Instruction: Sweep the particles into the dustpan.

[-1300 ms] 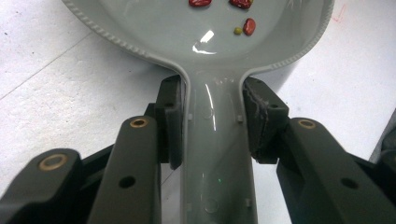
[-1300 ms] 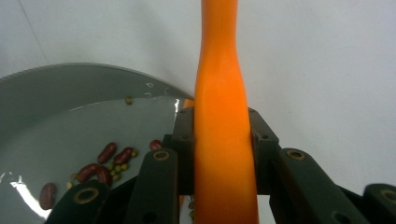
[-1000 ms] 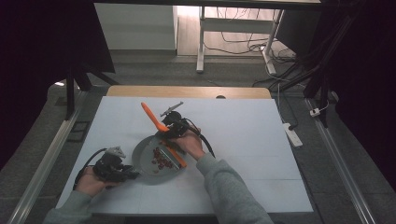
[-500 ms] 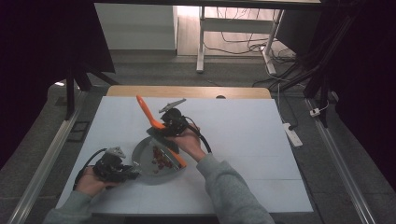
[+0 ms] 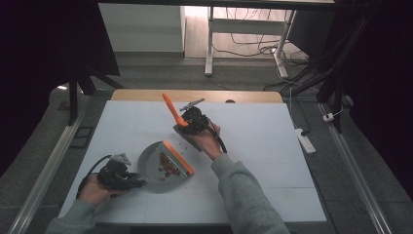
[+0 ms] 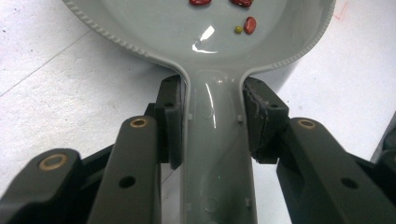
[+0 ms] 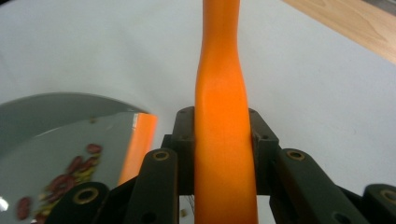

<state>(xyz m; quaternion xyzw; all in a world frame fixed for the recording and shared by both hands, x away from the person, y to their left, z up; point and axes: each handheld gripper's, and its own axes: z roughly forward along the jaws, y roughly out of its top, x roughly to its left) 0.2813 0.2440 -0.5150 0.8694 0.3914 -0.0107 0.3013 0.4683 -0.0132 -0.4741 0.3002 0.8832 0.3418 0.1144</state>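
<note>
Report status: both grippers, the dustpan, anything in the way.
Left gripper shut on dustpan handle. Right gripper shut on orange brush handle. Beans in pan; few stray beans on table.

On the surface point(image 5: 272, 146) the dustpan point(image 5: 152, 163) lies front-left with beans point(image 5: 166, 165) in it; the brush point(image 5: 176, 114) stands behind, to its right

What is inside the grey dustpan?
The grey dustpan holds a small pile of red beans, with a few tiny greenish bits mixed in. The pile lies near the orange edge. Anything under the pile is covered.
</note>
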